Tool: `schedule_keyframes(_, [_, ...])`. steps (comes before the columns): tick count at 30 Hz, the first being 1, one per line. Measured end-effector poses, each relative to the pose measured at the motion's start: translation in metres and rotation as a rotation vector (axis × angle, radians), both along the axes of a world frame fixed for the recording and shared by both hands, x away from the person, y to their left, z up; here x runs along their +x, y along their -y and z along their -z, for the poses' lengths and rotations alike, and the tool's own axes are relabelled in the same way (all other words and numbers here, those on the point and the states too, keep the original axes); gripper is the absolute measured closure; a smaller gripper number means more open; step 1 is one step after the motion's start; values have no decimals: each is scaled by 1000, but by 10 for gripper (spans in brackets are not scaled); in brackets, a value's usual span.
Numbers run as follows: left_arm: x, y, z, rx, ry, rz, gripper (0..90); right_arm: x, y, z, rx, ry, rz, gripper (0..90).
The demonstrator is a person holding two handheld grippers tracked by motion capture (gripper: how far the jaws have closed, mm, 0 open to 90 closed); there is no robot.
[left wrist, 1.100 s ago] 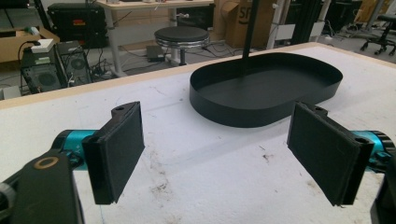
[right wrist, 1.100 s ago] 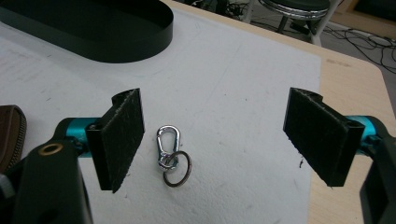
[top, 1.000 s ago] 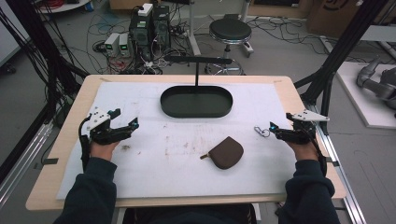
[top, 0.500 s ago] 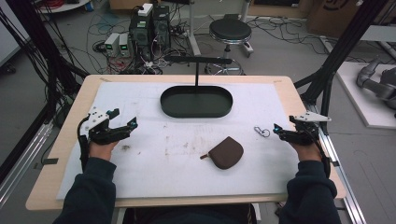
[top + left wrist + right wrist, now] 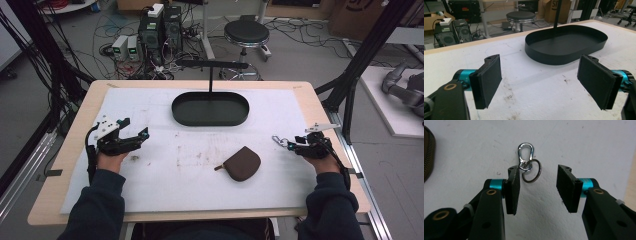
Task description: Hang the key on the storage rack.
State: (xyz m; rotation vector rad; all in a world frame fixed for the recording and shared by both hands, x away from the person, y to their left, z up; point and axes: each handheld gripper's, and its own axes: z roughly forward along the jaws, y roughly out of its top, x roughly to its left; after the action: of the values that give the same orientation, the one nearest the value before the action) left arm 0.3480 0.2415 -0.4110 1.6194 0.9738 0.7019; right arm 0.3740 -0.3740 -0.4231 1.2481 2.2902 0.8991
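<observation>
On the white-covered wooden worktop (image 5: 165,190), the left gripper (image 5: 134,138) rests near the left edge with its jaws spread wide and nothing between them. The right gripper (image 5: 295,146) sits near the right edge, jaws apart at a moderate gap, just short of a small silver metal clip with a dark key ring (image 5: 528,165) lying on the sheet. A brown zipped fabric pouch (image 5: 242,163) lies between the hands, toward the near edge. A black oval metal tray (image 5: 210,109) stands at the middle of the far edge.
</observation>
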Motion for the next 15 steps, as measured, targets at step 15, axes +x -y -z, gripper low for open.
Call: schedule_keyframes(15, [-1, 0, 3, 16, -14, 4, 200, 9, -6, 15, 36, -71, -9, 841])
